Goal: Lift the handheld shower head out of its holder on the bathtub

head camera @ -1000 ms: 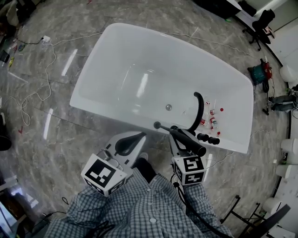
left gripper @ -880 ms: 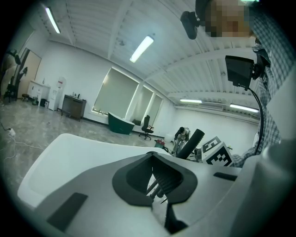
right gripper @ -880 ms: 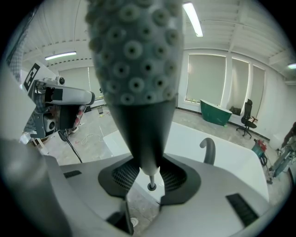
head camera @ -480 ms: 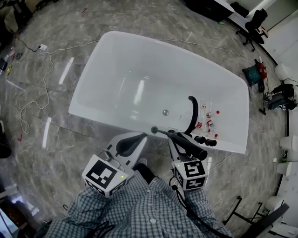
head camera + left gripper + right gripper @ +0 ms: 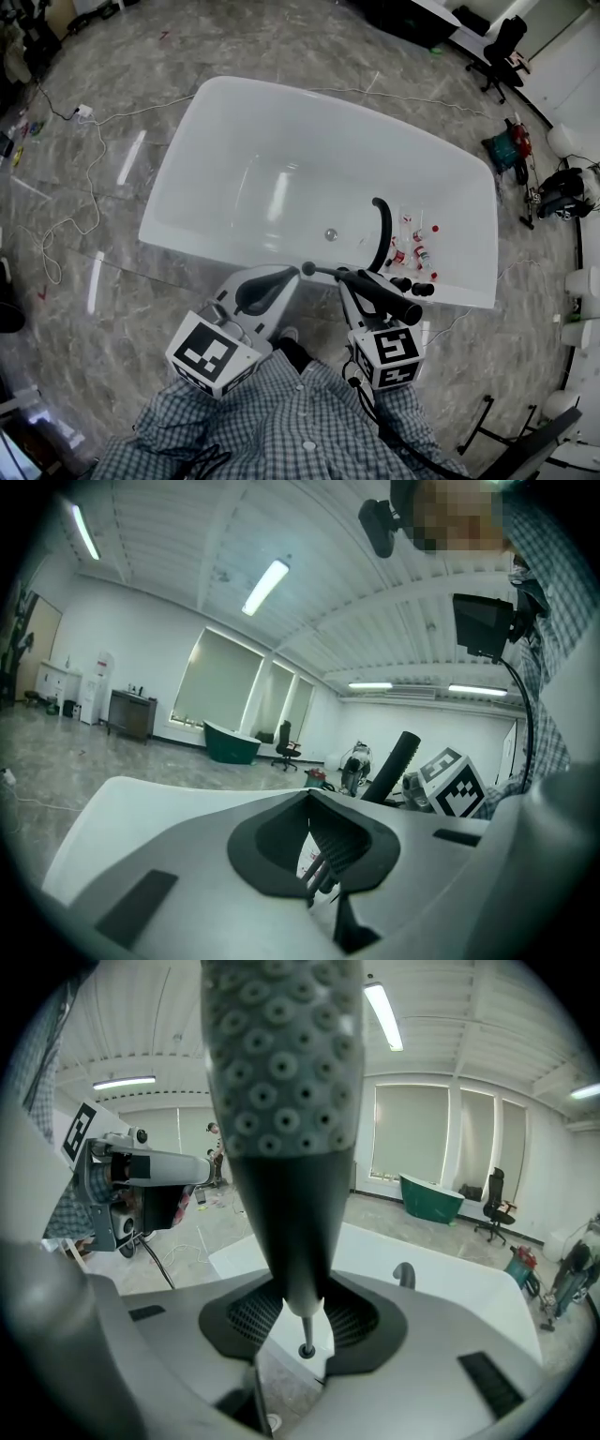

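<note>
The black stick-shaped handheld shower head point(image 5: 380, 291) lies across my right gripper point(image 5: 361, 279), just off the near rim of the white bathtub point(image 5: 234, 122). In the right gripper view the jaws of the right gripper point(image 5: 305, 1321) are shut on its tapered neck. The shower head's point(image 5: 281, 1101) nozzle-dotted body rises toward the camera, and its thin ball-tipped end pokes out beyond the jaws. My left gripper point(image 5: 277, 279) hangs to the left of it over the floor, shut and holding nothing. The left gripper point(image 5: 319, 869) shows only a sliver between its pads.
A curved black faucet spout point(image 5: 380, 230) and black knobs point(image 5: 412, 286) stand on the tub's near right rim. Several small red-capped bottles point(image 5: 417, 248) lie inside the tub. Cables point(image 5: 66, 216) trail over the marble floor at left. Office chairs and gear stand at the far right.
The head view has shifted, so the tub sits lower and more to the left in the frame. The right gripper still holds the shower head by the near rim. The left gripper has hardly moved.
</note>
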A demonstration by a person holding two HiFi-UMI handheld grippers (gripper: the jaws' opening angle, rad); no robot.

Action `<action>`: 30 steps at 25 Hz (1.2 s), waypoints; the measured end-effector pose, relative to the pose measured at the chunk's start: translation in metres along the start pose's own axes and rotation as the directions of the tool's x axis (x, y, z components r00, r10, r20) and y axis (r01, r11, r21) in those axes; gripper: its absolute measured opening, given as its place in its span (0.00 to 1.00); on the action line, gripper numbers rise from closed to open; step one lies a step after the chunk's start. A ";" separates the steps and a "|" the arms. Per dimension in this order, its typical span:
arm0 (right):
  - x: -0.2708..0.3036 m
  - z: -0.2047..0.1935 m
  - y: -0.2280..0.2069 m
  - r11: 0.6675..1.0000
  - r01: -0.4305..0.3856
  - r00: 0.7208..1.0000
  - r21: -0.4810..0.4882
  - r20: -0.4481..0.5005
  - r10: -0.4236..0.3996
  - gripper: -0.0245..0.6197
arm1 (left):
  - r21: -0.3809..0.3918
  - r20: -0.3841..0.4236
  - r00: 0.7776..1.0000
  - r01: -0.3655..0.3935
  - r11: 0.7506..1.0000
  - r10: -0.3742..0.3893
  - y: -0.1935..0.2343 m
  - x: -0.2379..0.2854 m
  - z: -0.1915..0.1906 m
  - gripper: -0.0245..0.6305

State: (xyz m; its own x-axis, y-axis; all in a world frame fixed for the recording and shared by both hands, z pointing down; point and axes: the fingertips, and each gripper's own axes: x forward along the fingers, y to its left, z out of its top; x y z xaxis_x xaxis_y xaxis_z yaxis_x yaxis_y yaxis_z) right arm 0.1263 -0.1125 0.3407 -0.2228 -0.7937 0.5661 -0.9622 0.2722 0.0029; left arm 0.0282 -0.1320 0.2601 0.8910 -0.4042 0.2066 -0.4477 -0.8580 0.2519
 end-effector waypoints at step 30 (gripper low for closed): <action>-0.050 0.040 -0.003 0.999 0.043 0.987 0.017 0.155 -0.045 0.25 | 0.074 0.062 0.998 -0.012 0.997 0.008 -0.022 -0.011 0.029 0.04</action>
State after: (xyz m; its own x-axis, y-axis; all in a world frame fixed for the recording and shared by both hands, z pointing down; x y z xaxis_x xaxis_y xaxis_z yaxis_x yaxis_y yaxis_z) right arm 0.1344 -0.0958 0.2791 -0.2005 -0.8798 0.4309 -0.9735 0.2284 0.0133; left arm 0.0303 -0.1183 0.2247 0.8905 -0.4298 0.1494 -0.4518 -0.8741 0.1785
